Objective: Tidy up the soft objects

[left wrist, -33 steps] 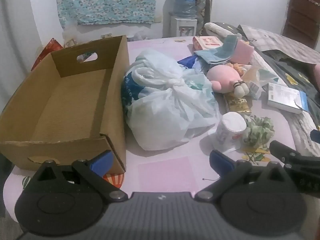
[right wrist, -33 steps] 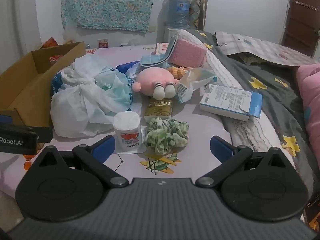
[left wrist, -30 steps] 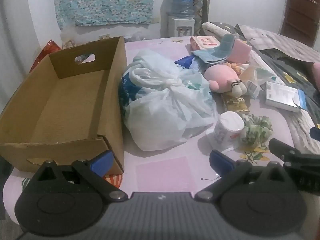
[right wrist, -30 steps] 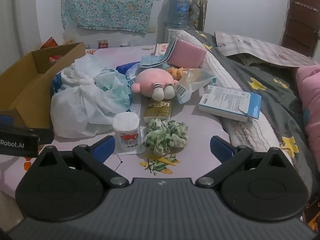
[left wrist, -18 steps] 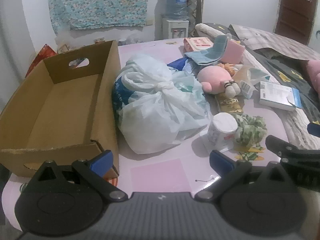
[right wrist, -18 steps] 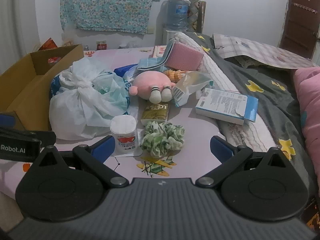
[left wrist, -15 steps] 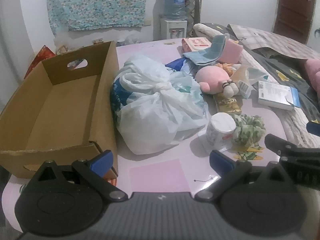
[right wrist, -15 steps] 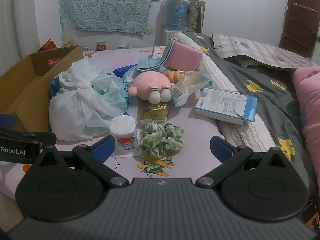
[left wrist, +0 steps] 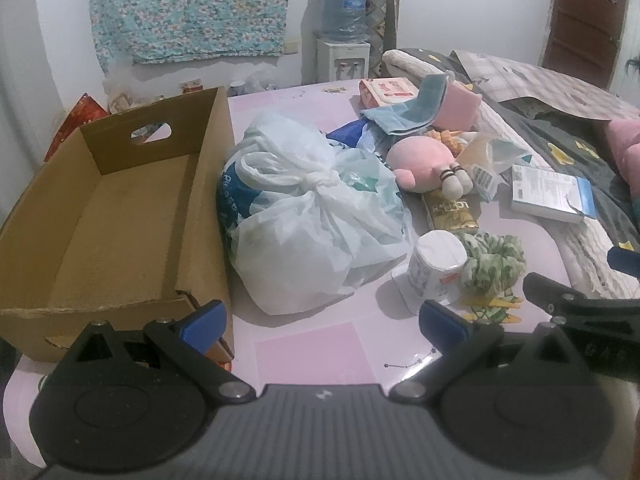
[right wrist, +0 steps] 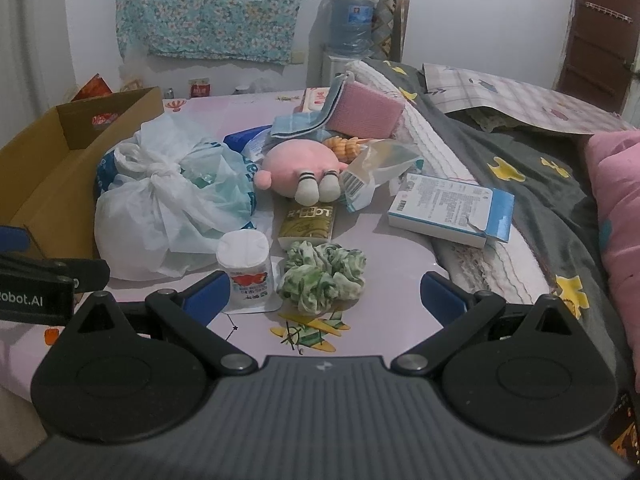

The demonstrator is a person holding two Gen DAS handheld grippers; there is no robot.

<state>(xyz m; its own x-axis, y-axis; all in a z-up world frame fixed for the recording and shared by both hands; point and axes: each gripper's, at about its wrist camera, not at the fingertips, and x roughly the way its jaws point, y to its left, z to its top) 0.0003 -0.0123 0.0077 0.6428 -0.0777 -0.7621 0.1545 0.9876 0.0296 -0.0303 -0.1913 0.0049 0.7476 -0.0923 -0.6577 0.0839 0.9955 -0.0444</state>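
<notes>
Both grippers stand spread wide with nothing between their blue pads. The left gripper [left wrist: 322, 322] hangs over the near edge of the pink tabletop [left wrist: 316, 354], beside the near right corner of the cardboard box [left wrist: 116, 220]. The right gripper [right wrist: 324, 294] hangs over the same near edge further right, its opening framing the green scrunchie [right wrist: 323, 278] and the small white tub [right wrist: 245, 268], which sit just beside each other.

Compared with a second ago, both views have drawn back and risen slightly: the scrunchie, the tub and the knotted plastic bag [left wrist: 308, 216] sit a little higher and smaller in frame, while none of them has shifted on the tabletop. This looks like settling before the first pick rather than progress; the box is empty.

The soft things lie mid-table: the scrunchie nearest, the pink plush toy [right wrist: 298, 174] behind it, folded towels [right wrist: 316, 120] toward the far edge. The scrunchie seems the likeliest first grasp for the right gripper.
</notes>
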